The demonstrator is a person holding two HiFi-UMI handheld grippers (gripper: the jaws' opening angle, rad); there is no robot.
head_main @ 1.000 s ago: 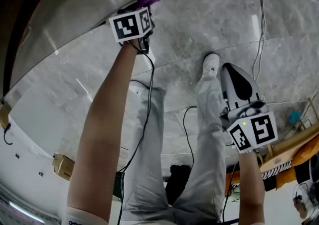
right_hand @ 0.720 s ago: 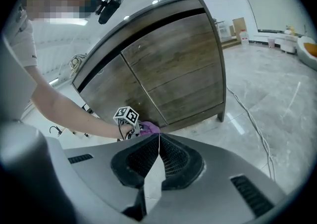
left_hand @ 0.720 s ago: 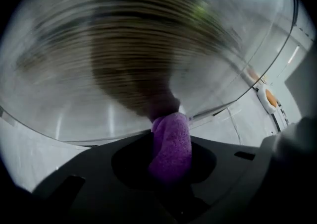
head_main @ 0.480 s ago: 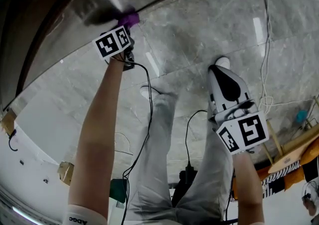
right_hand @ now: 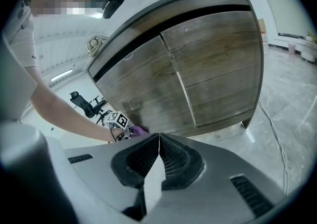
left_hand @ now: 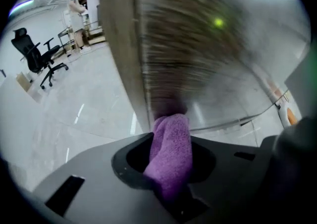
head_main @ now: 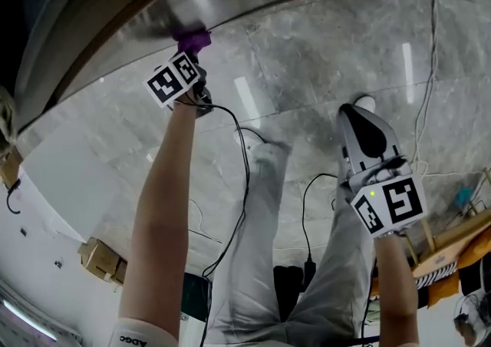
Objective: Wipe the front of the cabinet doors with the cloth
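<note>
My left gripper (head_main: pixel 192 50) is shut on a purple cloth (head_main: pixel 191 37), which is pressed against the lower front of the wooden cabinet door (head_main: pixel 146 0). In the left gripper view the purple cloth (left_hand: pixel 171 156) sticks out between the jaws and touches the blurred wood surface (left_hand: pixel 183 59). The right gripper view shows the two cabinet doors (right_hand: pixel 198 69) from a distance, with the left gripper (right_hand: pixel 120 121) and cloth (right_hand: pixel 139 130) at the left door's lower edge. My right gripper (head_main: pixel 360 127) hangs away from the cabinet, jaws closed with nothing between them.
Marble floor (head_main: pixel 322 54) lies below. Cables (head_main: pixel 418 38) trail across it near the cabinet base. The person's legs and shoes (head_main: pixel 367 101) stand between the grippers. A cardboard box (head_main: pixel 101 257) sits at the left. An office chair (left_hand: pixel 37 57) stands farther off.
The left gripper with the cloth has slid leftward along the cabinet's lower front and edged back a little. The right gripper has stayed low at the side.
</note>
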